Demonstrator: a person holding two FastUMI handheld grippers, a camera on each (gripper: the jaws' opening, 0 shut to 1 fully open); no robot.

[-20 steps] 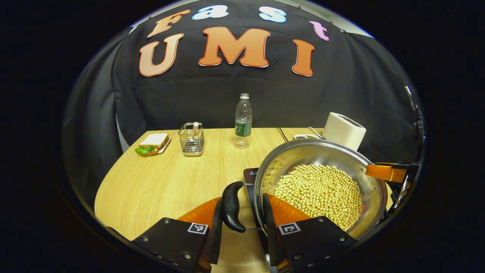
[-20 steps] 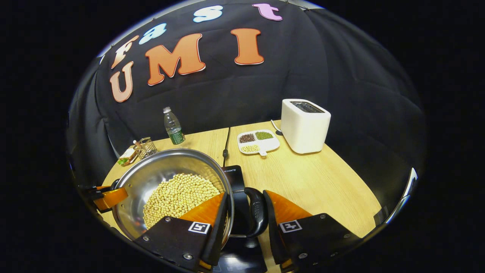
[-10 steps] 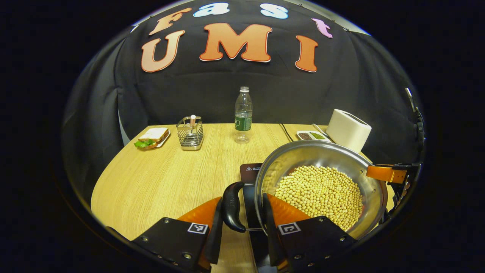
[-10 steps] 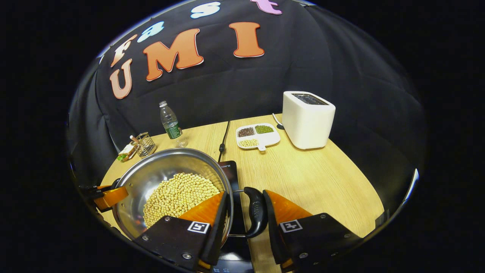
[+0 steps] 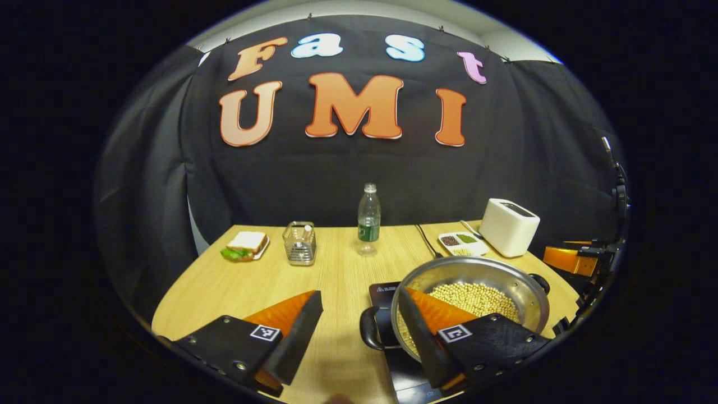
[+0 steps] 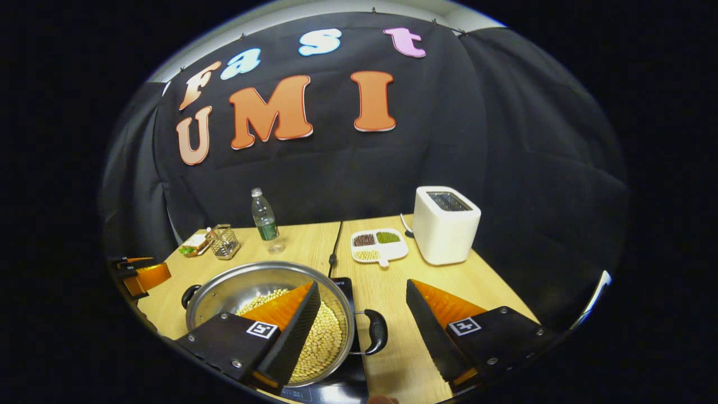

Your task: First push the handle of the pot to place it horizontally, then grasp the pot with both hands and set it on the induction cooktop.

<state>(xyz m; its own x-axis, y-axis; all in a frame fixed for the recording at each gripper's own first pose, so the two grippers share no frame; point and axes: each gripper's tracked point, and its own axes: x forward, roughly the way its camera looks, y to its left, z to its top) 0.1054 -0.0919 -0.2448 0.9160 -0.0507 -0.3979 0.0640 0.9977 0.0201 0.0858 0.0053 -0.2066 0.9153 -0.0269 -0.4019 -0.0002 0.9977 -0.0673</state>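
Note:
A steel pot [image 5: 477, 270] full of yellow beans [image 5: 477, 297] sits on the black induction cooktop [image 5: 384, 289]. Its two black handles point left [image 5: 370, 329] and right [image 5: 539, 282]. My left gripper [image 5: 362, 293] hangs open above and behind the left handle, touching nothing. In the right gripper view the pot [image 6: 263, 279] rests on the cooktop [image 6: 343, 286], and my right gripper [image 6: 363, 284] is open above the right handle [image 6: 377, 331], fingers spread wide. Each gripper also appears far off in the other's view: the right one [image 5: 572, 259] and the left one [image 6: 140, 275].
Along the back of the wooden table stand a sandwich plate [image 5: 245, 246], a wire caddy [image 5: 299, 243], a water bottle [image 5: 368, 219], a divided dish of beans [image 5: 459, 241] and a white toaster [image 5: 509, 226]. A black cord [image 6: 334, 247] runs back from the cooktop.
Both grippers have let go of the pot's handles, opened wide and pulled up and back. The pot has come down and now rests on the cooktop.

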